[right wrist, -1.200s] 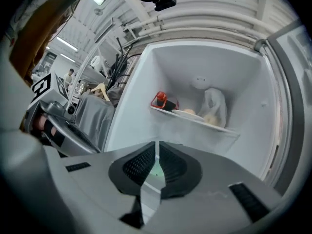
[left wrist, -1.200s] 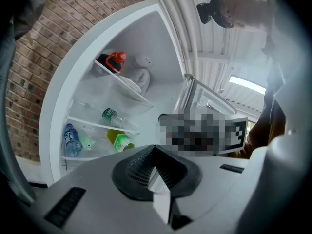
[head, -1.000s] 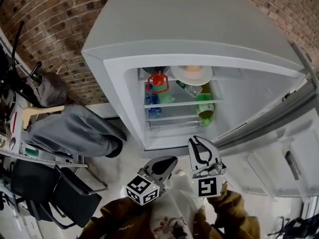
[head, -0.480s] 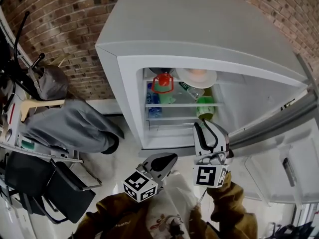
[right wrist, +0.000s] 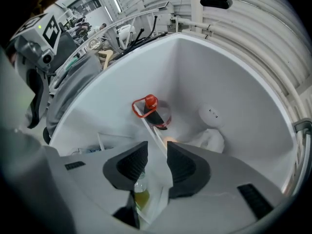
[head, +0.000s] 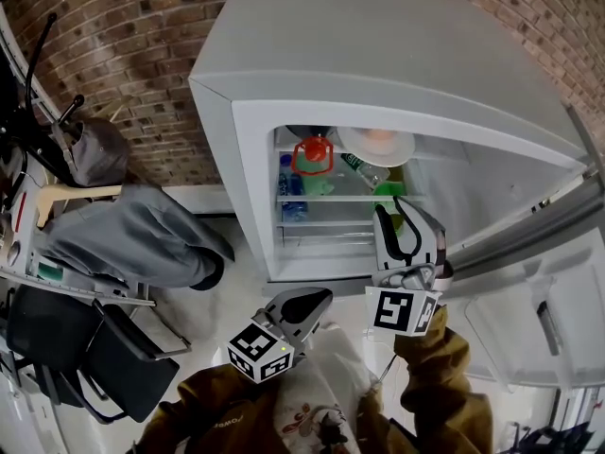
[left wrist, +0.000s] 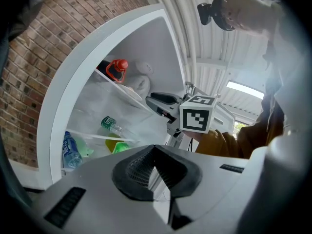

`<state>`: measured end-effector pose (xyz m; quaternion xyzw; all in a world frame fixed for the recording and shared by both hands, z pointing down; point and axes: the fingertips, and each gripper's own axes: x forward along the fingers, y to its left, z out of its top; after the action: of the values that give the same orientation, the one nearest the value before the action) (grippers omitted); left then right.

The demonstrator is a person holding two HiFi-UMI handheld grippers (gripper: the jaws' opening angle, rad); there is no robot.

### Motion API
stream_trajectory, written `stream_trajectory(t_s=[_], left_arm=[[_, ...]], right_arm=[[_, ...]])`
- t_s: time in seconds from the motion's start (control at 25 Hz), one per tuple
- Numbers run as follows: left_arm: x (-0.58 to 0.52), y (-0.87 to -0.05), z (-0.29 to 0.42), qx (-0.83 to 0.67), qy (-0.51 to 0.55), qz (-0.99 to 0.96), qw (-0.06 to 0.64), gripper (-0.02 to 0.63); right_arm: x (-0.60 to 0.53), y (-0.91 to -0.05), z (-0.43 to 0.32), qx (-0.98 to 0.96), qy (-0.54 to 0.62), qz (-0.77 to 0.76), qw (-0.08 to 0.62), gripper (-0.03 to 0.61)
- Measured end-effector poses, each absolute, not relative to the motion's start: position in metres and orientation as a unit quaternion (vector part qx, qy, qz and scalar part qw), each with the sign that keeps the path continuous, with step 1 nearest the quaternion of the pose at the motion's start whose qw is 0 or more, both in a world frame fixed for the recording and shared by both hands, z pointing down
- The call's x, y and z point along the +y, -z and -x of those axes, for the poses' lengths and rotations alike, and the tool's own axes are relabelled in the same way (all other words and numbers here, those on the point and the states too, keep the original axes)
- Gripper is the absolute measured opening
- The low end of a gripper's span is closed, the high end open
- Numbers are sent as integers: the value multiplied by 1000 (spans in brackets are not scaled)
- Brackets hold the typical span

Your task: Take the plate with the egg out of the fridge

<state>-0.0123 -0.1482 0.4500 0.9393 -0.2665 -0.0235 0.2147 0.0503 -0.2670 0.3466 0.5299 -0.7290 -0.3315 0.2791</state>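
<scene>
Soft, even light fills every view, with faint shadows. Fisheye distortion bows the edges of the fridge (head: 397, 55); both gripper views darken at the corners and blur close up.

Head view: I only get the front of the plate (head: 376, 147); its back is under the top frame of the fridge (head: 397, 55). The egg (head: 378, 138) is a small orange blob, no detail. The right gripper (head: 402, 220) covers most of the green bottle (head: 389, 188). The fridge door (head: 515, 315) runs off the right edge.

Right gripper view: my own jaws hide most of the plate, and the egg is 1 orange sliver.

Left gripper view: the left gripper (left wrist: 155, 150) body blocks the lower half, and I can't pick out the plate.
</scene>
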Motion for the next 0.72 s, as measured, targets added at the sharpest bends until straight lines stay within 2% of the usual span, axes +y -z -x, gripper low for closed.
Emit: stream_trajectory(t_s=[0.24,0.72], left_arm=[[-149,-448,18,-268,20,-941,207,8],[-153,-449,26,-282,14,-937,206,8]], right_arm=[[-277,-341,-46,-717,346,-534,285,106],[-303,-330,-44,-664,411,-523,340,104]])
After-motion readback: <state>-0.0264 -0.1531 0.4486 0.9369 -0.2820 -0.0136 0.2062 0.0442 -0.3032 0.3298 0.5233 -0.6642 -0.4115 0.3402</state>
